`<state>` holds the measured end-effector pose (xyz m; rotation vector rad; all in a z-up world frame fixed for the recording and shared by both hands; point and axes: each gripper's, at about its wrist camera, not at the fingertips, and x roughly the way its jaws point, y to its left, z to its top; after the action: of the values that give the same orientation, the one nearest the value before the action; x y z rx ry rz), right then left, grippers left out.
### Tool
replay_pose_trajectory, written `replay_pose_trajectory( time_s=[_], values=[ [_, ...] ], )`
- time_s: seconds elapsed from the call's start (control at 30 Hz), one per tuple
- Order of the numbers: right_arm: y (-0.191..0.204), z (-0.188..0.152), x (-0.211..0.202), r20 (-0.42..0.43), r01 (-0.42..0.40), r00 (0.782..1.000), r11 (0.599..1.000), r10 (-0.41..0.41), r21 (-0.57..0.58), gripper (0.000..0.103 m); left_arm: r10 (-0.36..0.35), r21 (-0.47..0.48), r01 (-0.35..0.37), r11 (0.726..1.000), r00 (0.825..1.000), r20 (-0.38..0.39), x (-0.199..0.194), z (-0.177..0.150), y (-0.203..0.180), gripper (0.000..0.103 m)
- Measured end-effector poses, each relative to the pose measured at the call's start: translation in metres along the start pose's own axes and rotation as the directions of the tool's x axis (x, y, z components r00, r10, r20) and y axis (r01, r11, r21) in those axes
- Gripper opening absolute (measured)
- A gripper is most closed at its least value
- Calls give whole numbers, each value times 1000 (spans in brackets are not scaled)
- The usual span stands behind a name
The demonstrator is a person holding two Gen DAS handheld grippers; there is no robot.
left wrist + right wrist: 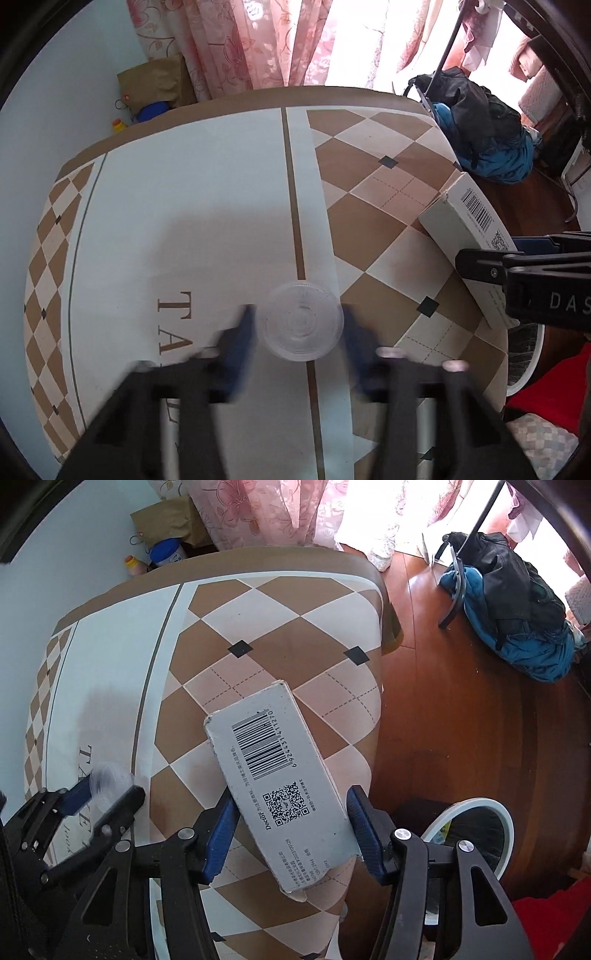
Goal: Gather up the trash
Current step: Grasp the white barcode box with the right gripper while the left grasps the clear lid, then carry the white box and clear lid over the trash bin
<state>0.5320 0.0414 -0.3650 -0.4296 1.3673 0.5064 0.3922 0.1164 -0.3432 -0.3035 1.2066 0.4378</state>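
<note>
Between my left gripper's parted fingers sits a clear plastic lid on the tablecloth: light, slippery, flexible, so I'd pinch its rim. Rightward, my right gripper straddles the white carton, unclamped; hollow, crushable, best squeezed across its long sides

Two close wrist views angled down over the same checked tablecloth, toward the pink curtains.

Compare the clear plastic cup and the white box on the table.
The cup is round and see-through; the box is a long, opaque carton printed with a barcode. The cup sits between the left gripper fingers on the white stripe of the tablecloth; the box lies flat between the right gripper fingers on the checkered part. Both rest on the table, each framed by open fingers.
</note>
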Motion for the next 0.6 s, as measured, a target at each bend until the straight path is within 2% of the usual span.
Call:
replay_pose_trajectory(
  time_s=[0.13,0.33,0.47,0.6],
  values=[
    [9,-3,-2,10,15,1000,1000,-15,-17,59,15,-8,-14,1000,999,47,-12,-2,5,37],
    [9,-20,-28,76,-36,997,999,35,12,58,61,-35,-57,998,993,105,-40,-8,14,37],
    [-3,-45,-64,166,-83,983,995,73,55,55,87,-6,-87,996,981,171,-74,-16,9,37],
    [-27,-76,-101,245,-153,962,980,119,124,51,66,43,-78,996,971,231,-112,-22,-9,37]
  ],
)
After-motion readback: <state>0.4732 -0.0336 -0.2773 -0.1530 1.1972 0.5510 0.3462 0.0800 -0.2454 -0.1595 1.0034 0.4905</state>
